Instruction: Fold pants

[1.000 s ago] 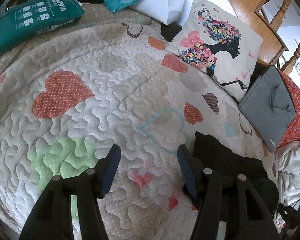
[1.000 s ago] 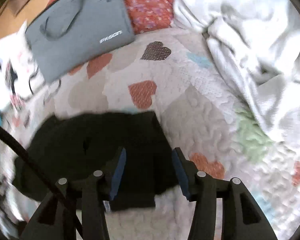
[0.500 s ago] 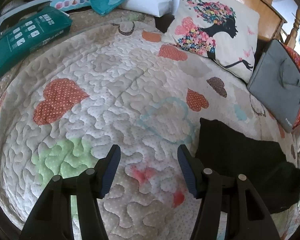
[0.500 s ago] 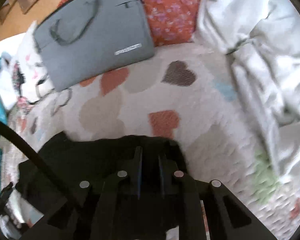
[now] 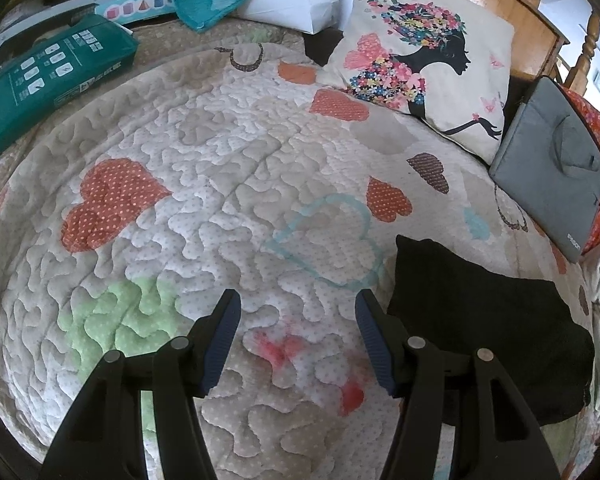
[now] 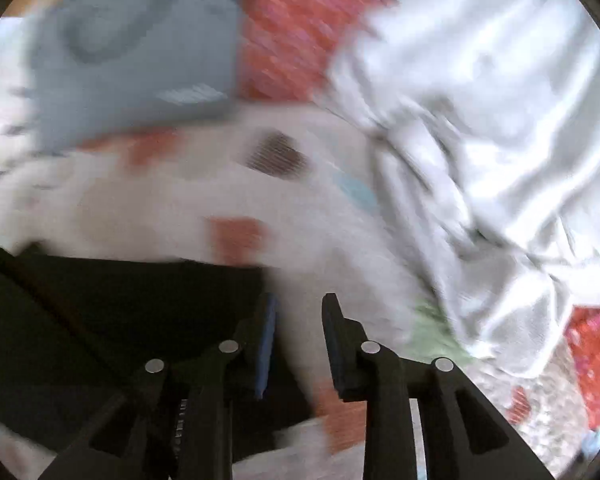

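- Left gripper [image 5: 298, 336] hangs wide apart over the quilt [image 5: 204, 208] with nothing between its blue pads [image 5: 220, 340]; judging by that, it is idle while the other hand works.
- Right gripper [image 6: 298, 344] shows a narrow gap between its fingers with only quilt visible through it, so it appears to grip nothing; the picture is badly smeared and I cannot rule out a trace of cloth at the left pad.
- Pants [image 5: 484, 320], black and already gathered into a compact block, lie flat on the quilt just right of the left gripper's right finger; in the right wrist view they fill the lower left [image 6: 120, 320], touching or just beside the left finger.
- That squared shape suggests the folding is largely done.
- Grey bag [image 5: 556, 176] and printed pillow [image 5: 420, 52] rest well beyond the pants; white bedding [image 6: 480, 120] is heaped to the right.
- Hidden: the pants' near edge sits behind the gripper arms, and their right end runs toward the frame edge.
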A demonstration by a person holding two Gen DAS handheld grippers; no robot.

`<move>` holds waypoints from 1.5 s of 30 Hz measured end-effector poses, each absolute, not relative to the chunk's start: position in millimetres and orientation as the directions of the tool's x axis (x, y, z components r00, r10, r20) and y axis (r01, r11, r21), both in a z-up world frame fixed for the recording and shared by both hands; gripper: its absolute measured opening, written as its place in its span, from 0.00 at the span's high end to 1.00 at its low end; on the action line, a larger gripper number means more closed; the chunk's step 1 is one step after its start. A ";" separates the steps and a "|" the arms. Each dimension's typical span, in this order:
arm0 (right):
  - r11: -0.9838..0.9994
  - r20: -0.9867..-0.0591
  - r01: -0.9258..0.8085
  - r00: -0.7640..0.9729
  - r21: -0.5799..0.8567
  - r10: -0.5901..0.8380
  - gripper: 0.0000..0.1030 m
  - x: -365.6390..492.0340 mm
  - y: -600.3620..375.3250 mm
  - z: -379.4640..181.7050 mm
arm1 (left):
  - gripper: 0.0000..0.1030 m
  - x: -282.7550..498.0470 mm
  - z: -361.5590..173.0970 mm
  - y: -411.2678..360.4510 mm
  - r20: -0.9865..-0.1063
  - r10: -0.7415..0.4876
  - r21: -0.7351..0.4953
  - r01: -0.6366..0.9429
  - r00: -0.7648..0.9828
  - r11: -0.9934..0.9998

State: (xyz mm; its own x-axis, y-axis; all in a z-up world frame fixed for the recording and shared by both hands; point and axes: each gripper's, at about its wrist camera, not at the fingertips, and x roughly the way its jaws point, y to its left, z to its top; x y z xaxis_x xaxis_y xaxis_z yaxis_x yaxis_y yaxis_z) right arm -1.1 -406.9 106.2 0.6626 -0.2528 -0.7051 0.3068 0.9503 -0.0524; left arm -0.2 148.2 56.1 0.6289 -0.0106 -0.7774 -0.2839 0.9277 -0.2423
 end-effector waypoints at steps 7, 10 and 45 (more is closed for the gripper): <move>0.966 -0.755 -0.208 0.605 0.154 0.251 0.66 -4.7 -271.3 90.8 | 0.43 -4.3 60.5 139.6 -0.774 -0.007 -0.214 -0.251 0.633 0.944; 0.945 -0.772 -0.308 0.572 0.111 0.277 0.56 -14.8 -224.2 69.5 | 0.43 -4.7 60.8 139.0 -0.771 -0.030 -0.230 -0.234 0.636 0.945; 0.963 -0.875 -0.075 0.440 -0.259 -0.201 0.89 222.7 -237.9 86.9 | 0.42 2.4 31.1 -15.1 -0.800 -0.298 -0.191 0.249 0.520 0.949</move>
State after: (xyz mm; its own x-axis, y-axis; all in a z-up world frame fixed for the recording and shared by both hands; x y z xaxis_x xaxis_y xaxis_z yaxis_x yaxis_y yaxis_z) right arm 222.7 -237.9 86.9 0.4403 -0.2013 -0.8750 -0.0749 0.9629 -0.2593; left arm 2.4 -15.1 31.1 0.5202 -0.2978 -0.8004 0.2494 0.9493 -0.1911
